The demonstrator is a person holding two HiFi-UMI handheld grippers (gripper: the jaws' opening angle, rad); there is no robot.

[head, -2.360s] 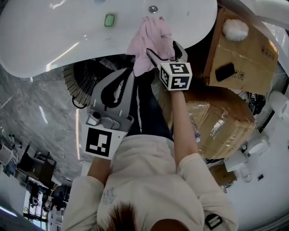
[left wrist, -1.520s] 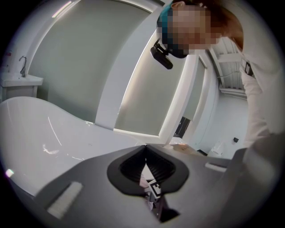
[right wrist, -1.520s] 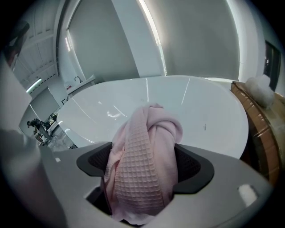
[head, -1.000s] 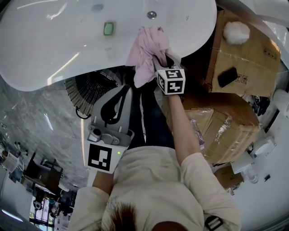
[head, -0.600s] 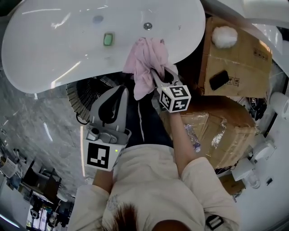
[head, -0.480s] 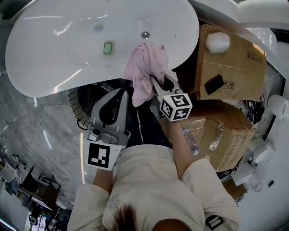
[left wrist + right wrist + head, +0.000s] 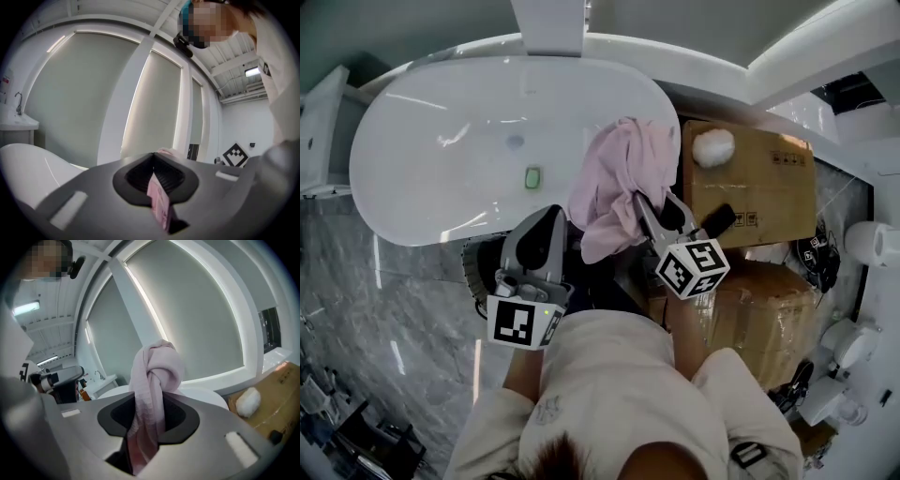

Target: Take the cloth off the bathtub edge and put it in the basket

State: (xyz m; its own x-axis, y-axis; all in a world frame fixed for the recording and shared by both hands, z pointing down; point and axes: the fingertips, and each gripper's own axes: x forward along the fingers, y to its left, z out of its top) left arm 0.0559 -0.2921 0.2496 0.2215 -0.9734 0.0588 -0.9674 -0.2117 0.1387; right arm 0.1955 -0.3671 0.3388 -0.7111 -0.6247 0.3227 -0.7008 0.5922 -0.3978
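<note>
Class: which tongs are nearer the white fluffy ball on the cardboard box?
Right. The right tongs, shut on the pink cloth, are just left of the box holding the white ball; the left tongs are farther left, past the cloth, by the bathtub rim.

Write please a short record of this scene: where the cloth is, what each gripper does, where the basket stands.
cloth: pink, bunched, hanging from the right gripper near the bathtub rim
right gripper: shut on cloth
left gripper: jaws together, thin pink strip between them
basket: dark, beside the bathtub, partly hidden by left gripper
step: cloth not yet in basket
</note>
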